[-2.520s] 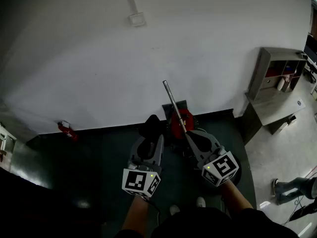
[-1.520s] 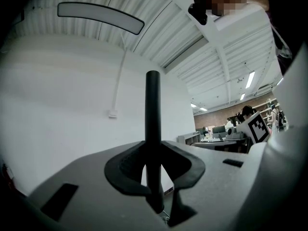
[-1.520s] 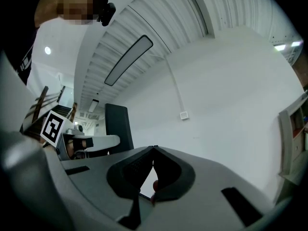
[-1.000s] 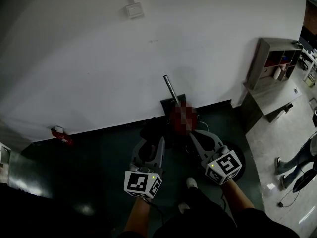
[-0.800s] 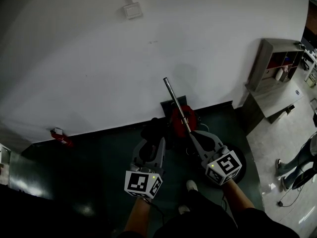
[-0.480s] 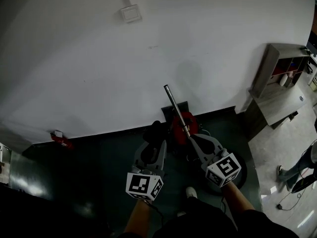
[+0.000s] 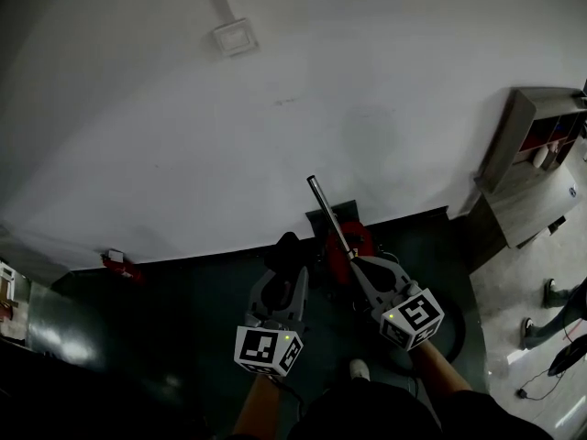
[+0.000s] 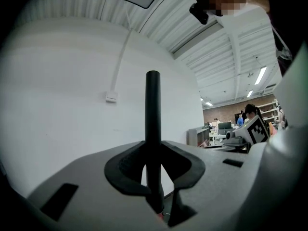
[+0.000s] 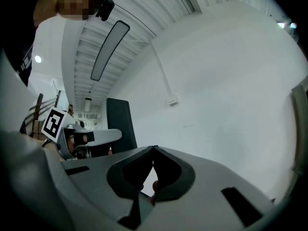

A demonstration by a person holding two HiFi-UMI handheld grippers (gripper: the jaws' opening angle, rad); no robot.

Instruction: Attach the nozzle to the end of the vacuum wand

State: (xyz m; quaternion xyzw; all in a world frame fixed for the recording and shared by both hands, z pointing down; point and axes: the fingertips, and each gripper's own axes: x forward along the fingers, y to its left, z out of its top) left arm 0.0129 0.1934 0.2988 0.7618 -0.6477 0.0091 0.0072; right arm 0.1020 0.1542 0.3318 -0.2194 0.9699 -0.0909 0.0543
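A black nozzle [image 7: 286, 248] stands upright in my left gripper [image 7: 282, 278], which is shut on it. In the left gripper view the nozzle [image 8: 153, 124] rises as a dark tube between the jaws of the left gripper [image 8: 154, 150]. The silver wand [image 7: 326, 214] slants up from the red vacuum body [image 7: 356, 239] at the foot of the white wall. Its lower part runs under my right gripper [image 7: 356, 266]. The right gripper [image 9: 153, 150] is shut, and no wand shows between its jaws in its own view. The nozzle [image 9: 118, 124] shows there at the left.
A grey shelf unit [image 7: 541, 154] stands at the right, and a person's legs [image 7: 561, 299] are beyond it. A small red object [image 7: 116, 262] lies at the wall's foot on the left. A white box [image 7: 235, 37] is fixed on the wall. The floor is dark green.
Both grippers have travelled forward toward the wall and the vacuum, side by side. The left still holds the nozzle and the right stays shut.
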